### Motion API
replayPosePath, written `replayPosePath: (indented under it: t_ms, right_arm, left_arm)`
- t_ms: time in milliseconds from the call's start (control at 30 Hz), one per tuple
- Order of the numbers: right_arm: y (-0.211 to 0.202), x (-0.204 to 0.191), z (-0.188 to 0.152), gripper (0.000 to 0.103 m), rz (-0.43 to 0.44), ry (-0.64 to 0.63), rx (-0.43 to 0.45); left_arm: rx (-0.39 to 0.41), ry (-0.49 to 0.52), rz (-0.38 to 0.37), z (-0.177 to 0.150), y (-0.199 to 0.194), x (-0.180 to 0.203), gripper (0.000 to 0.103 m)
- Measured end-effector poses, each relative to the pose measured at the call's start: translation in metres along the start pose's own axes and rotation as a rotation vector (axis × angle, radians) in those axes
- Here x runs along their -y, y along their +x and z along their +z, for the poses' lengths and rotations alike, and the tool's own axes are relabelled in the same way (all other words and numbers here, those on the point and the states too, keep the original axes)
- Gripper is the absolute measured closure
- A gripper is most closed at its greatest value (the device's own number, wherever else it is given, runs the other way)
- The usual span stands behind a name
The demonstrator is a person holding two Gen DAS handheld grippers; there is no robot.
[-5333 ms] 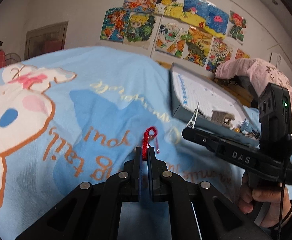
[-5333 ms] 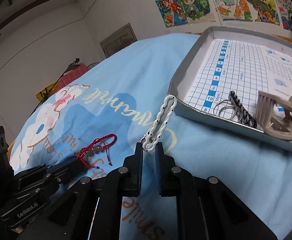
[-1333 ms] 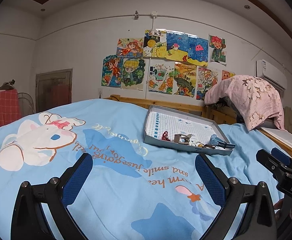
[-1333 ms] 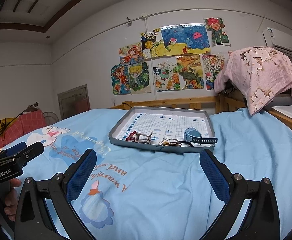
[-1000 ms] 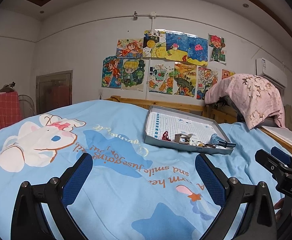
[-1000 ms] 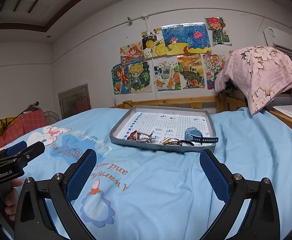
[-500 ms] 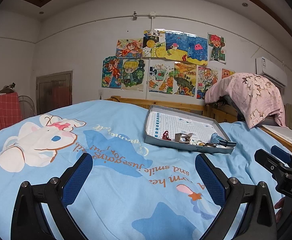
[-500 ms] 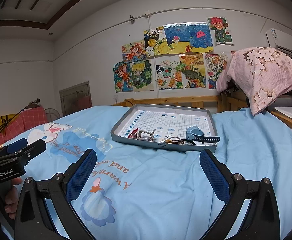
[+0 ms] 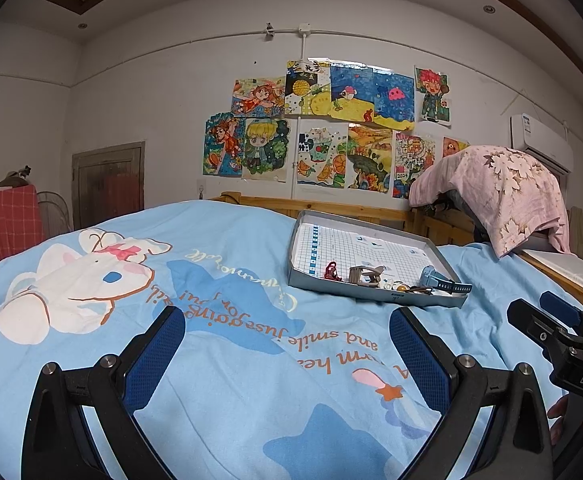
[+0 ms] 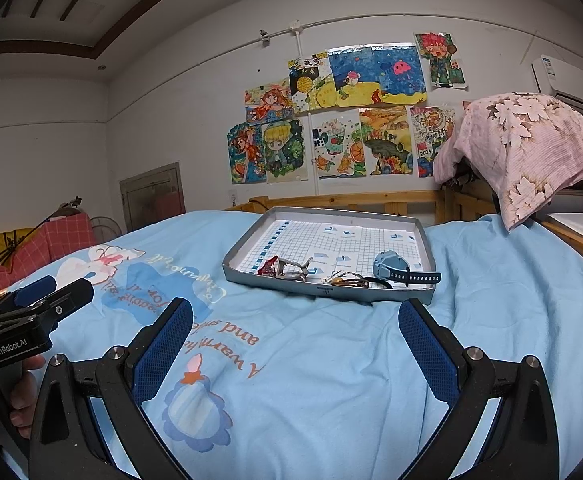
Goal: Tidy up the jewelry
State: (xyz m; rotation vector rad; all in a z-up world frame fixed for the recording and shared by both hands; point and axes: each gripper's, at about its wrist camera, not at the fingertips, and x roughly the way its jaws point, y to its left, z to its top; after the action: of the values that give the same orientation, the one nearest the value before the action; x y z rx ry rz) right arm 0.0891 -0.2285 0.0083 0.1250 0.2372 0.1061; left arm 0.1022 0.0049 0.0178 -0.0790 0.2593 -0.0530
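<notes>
The red cord (image 9: 331, 271) that was pinched in the left gripper (image 9: 287, 354) 5.3 s ago, and the white chain then pinched in the right gripper (image 10: 295, 350), are no longer held; the cord now lies in the tray (image 9: 375, 299), while the chain cannot be made out there. Both grippers have been opened wide and drawn back from the tray, so that it is now seen whole and well apart from them across the bed (image 9: 231, 364). Over the last second only a slight shift of the views is seen.
</notes>
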Motion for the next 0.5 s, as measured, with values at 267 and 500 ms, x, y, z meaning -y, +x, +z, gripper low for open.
replayPosePath:
  t_ms: [267, 500]
  right_arm:
    - [0.0002, -0.0016, -0.0016, 0.002, 0.003, 0.0, -0.002]
    - [0.0008, -0.0029, -0.0021, 0.002, 0.003, 0.0, -0.003]
  left_arm:
    - [0.001, 0.001, 0.0, 0.0001, -0.0002, 0.0001, 0.0]
    - [0.001, 0.003, 0.0, 0.0, -0.0001, 0.0005, 0.0]
